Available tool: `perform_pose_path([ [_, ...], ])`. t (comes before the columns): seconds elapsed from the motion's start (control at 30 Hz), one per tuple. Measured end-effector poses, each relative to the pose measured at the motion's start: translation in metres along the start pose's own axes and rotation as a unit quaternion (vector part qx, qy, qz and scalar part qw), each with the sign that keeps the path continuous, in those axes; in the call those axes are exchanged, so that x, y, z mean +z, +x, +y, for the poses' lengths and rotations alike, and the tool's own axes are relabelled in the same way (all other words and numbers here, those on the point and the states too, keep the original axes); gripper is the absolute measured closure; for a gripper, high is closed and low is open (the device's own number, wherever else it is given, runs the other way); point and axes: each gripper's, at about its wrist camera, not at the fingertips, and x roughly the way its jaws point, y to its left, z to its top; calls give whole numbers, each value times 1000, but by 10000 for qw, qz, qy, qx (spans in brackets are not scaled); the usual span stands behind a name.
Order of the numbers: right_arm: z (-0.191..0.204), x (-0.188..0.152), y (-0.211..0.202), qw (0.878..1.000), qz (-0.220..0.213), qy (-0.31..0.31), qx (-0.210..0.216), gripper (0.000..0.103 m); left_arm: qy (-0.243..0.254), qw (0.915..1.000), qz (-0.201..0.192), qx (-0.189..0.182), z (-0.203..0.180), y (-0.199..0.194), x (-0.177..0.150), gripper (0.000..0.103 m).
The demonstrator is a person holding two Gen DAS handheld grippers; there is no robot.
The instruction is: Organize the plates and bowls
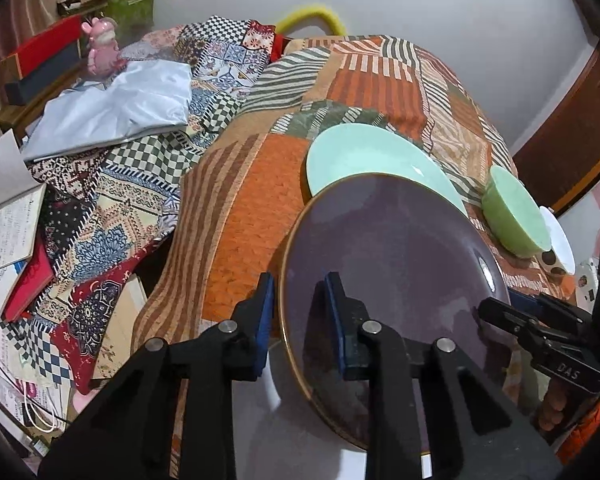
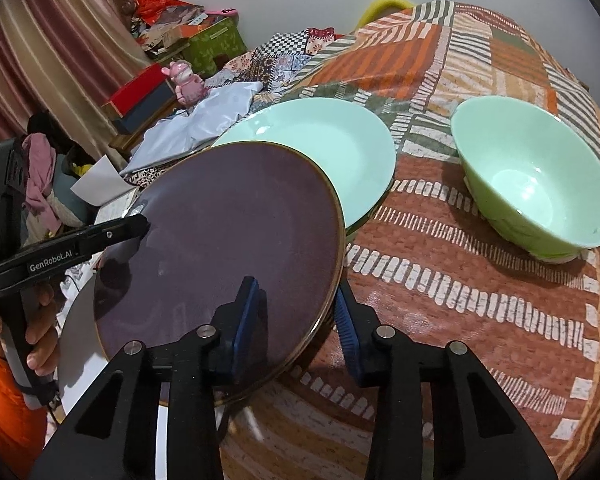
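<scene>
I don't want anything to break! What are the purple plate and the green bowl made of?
The purple plate looks like glazed ceramic: glossy, with a brown rim and a bright glint of light near its edge. The green bowl seems to be milky glass or glazed ceramic; it is smooth, thick-walled and shiny inside. The pictures can't settle which. Either could break if dropped.

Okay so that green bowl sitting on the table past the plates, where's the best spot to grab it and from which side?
Grip the green bowl by its rim, one finger inside and one outside the wall. It sits open side up, tilted toward the right gripper, so the near rim is exposed. Come from the near right side, since the mint plate and purple plate crowd its left. The wall looks too wide to span.
</scene>
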Motion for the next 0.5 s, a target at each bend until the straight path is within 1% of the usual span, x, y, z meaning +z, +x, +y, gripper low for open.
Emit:
perform_pose_path([
  [0.07,-1,0,2,10000,23,18,16,71,-32,9999,46,-94,1,2,0,78],
  [0.23,0,0,2,10000,0,40,22,71,-79,9998,73,-185,2,4,-1,78],
  [0.4,-4,0,1,10000,-23,92,-6,71,96,9998,15,-192,-3,1,-4,78],
  [0.5,-7,-1,-2,9999,-27,143,-15,71,65,9995,17,-309,-5,0,-6,78],
])
